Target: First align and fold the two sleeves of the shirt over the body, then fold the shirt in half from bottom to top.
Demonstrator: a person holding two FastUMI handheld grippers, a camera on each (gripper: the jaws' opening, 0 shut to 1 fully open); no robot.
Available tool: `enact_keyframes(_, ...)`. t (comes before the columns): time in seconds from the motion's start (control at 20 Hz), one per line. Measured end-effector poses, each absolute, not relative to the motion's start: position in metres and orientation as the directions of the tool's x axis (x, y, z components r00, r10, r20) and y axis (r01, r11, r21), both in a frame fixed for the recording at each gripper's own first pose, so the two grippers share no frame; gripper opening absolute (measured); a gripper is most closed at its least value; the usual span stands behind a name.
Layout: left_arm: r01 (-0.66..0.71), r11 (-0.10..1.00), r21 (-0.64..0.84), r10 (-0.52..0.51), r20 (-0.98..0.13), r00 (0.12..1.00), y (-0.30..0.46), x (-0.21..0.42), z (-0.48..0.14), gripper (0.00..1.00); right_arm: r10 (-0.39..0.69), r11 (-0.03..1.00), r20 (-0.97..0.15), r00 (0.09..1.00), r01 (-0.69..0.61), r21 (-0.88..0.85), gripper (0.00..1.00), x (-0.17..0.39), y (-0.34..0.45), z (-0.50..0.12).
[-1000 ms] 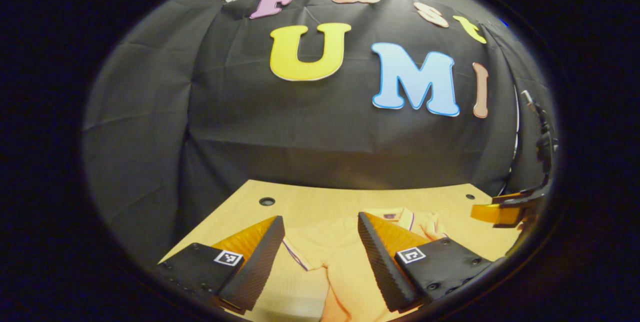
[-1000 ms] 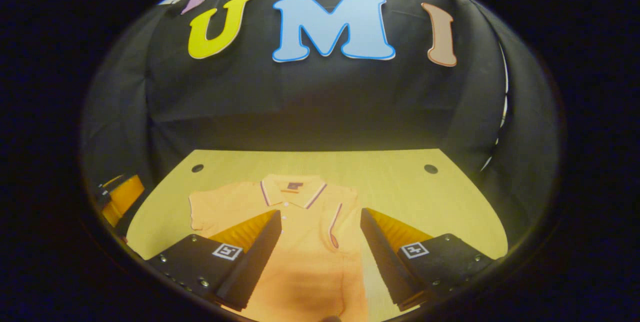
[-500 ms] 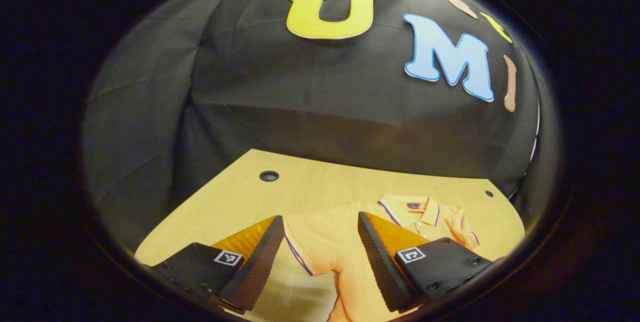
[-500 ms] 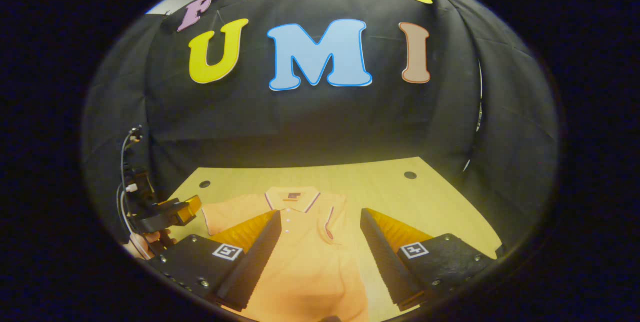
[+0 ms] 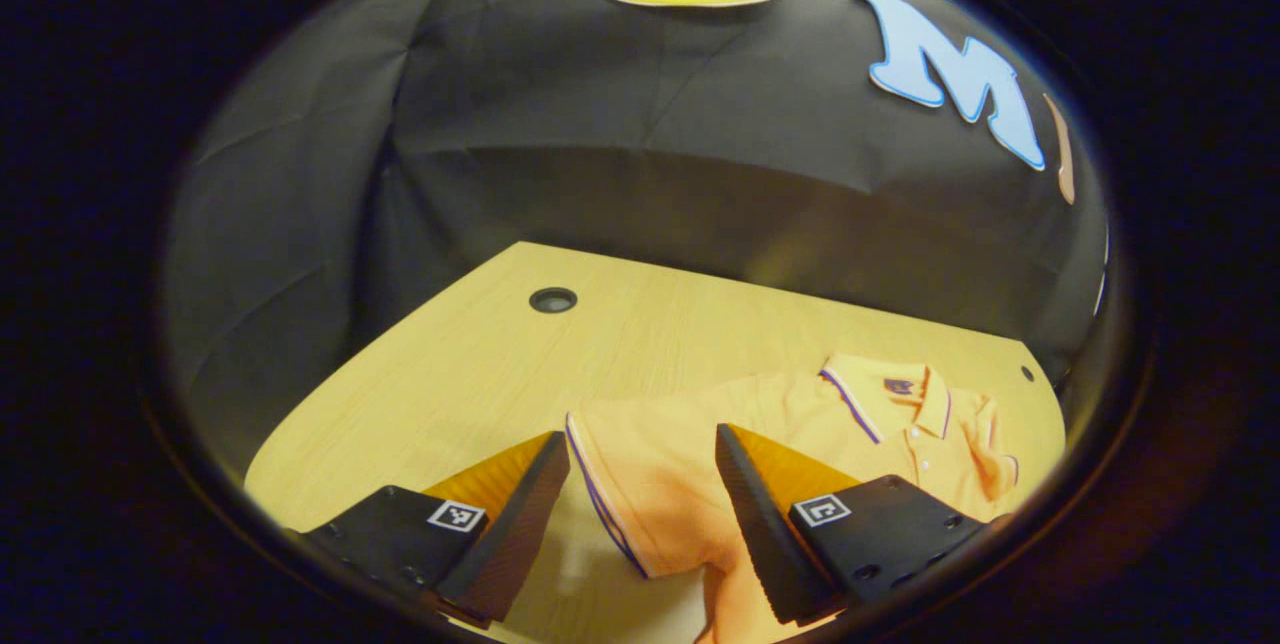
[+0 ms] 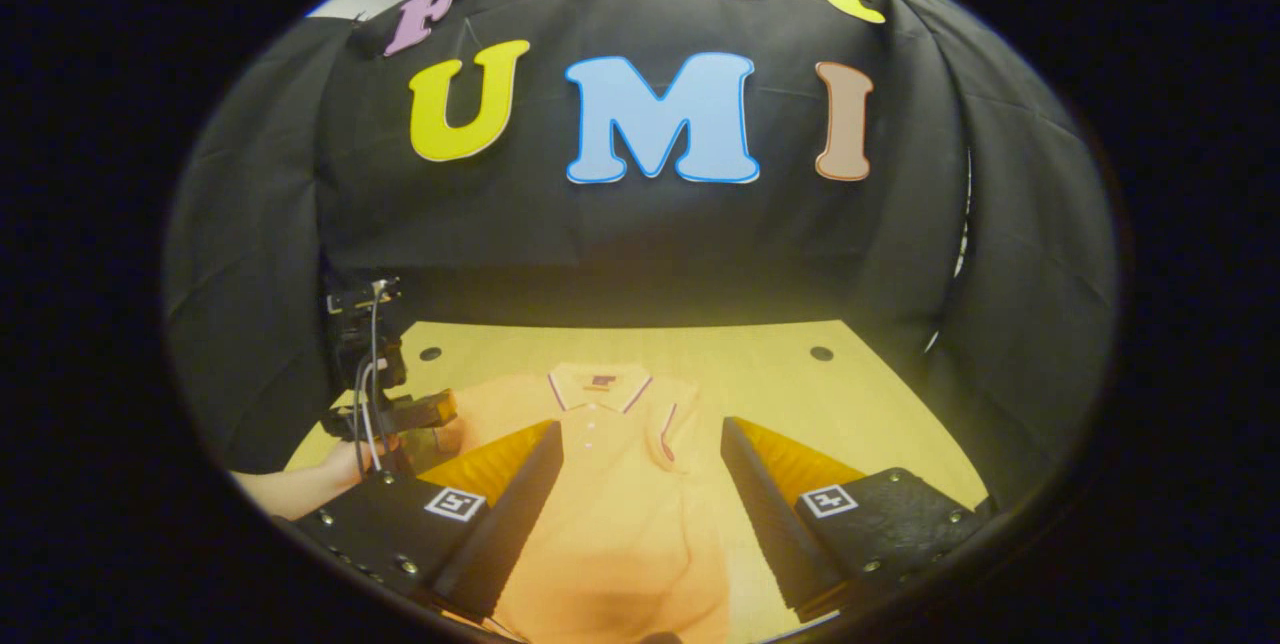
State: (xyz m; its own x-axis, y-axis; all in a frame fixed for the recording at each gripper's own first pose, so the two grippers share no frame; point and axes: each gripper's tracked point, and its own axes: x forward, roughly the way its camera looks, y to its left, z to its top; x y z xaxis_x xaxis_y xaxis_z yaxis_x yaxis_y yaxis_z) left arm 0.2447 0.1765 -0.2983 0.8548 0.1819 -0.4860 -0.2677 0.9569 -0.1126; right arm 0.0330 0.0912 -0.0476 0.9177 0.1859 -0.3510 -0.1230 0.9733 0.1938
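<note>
An orange polo shirt with dark trim lies flat on the wooden table, collar toward the far wall. Its right sleeve lies folded in over the body. My right gripper hovers open above the shirt's middle, nothing between its fingers. In the left gripper view the shirt's spread left sleeve lies under and between the fingers of my open left gripper. The right gripper view shows the left gripper over that sleeve's outer edge, a hand holding it.
The table has small round holes near its far corners. Black cloth walls close the booth behind and at both sides. Bare wood lies left of the sleeve and right of the shirt.
My left gripper has tilted down and moved in over the left sleeve, coming farther into the right gripper view. The right gripper has lifted and pulled back a little. Both stayed open.
</note>
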Motion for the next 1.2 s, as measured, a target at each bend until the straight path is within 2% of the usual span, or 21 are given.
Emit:
enact_keyframes(0.3, -0.304, 0.949, -0.088, 0.207, -0.554, 0.806, 0.193, 0.257, -0.338, 0.96, 0.164, 0.976, -0.358, 0.919, -0.097, 0.197, 0.99, 0.015, 0.082, -0.045)
enact_keyframes(0.45, -0.308, 0.949, -0.072, 0.217, -0.561, 0.799, 0.194, 0.258, -0.34, 0.94, 0.151, 0.977, -0.366, 0.918, -0.082, 0.199, 0.99, 0.009, 0.077, -0.048)
enact_keyframes(0.6, -0.295, 0.954, -0.049, 0.215, -0.571, 0.792, 0.189, 0.26, -0.342, 0.97, 0.15, 0.974, -0.367, 0.918, -0.074, 0.213, 0.99, 0.005, 0.075, -0.048)
enact_keyframes(0.65, -0.292, 0.956, -0.025, 0.223, -0.582, 0.782, 0.19, 0.26, -0.346, 0.94, 0.153, 0.974, -0.37, 0.916, -0.075, 0.216, 0.99, 0.004, 0.076, -0.05)
enact_keyframes(0.8, -0.278, 0.96, 0.004, 0.227, -0.588, 0.776, 0.187, 0.261, -0.351, 0.72, 0.168, 0.969, -0.382, 0.909, -0.082, 0.231, 0.99, 0.001, 0.079, -0.055)
enact_keyframes(0.9, -0.286, 0.958, -0.003, 0.231, -0.584, 0.778, 0.192, 0.263, -0.348, 0.42, 0.17, 0.967, -0.389, 0.905, -0.078, 0.241, 0.99, -0.003, 0.078, -0.058)
enact_keyframes(0.95, -0.284, 0.959, 0.0, 0.23, -0.585, 0.778, 0.192, 0.261, -0.346, 0.36, 0.167, 0.967, -0.391, 0.905, -0.073, 0.245, 0.99, -0.004, 0.077, -0.059)
enact_keyframes(1.05, -0.275, 0.961, 0.003, 0.225, -0.583, 0.781, 0.191, 0.263, -0.344, 0.34, 0.158, 0.966, -0.391, 0.907, -0.061, 0.25, 0.99, -0.006, 0.073, -0.059)
enact_keyframes(1.1, -0.275, 0.961, 0.012, 0.229, -0.585, 0.778, 0.19, 0.262, -0.346, 0.12, 0.154, 0.966, -0.391, 0.907, -0.057, 0.251, 0.99, -0.008, 0.071, -0.059)
enact_keyframes(1.2, -0.268, 0.963, 0.007, 0.222, -0.581, 0.783, 0.189, 0.264, -0.344, 0.12, 0.148, 0.967, -0.394, 0.907, -0.048, 0.252, 0.99, -0.009, 0.068, -0.06)
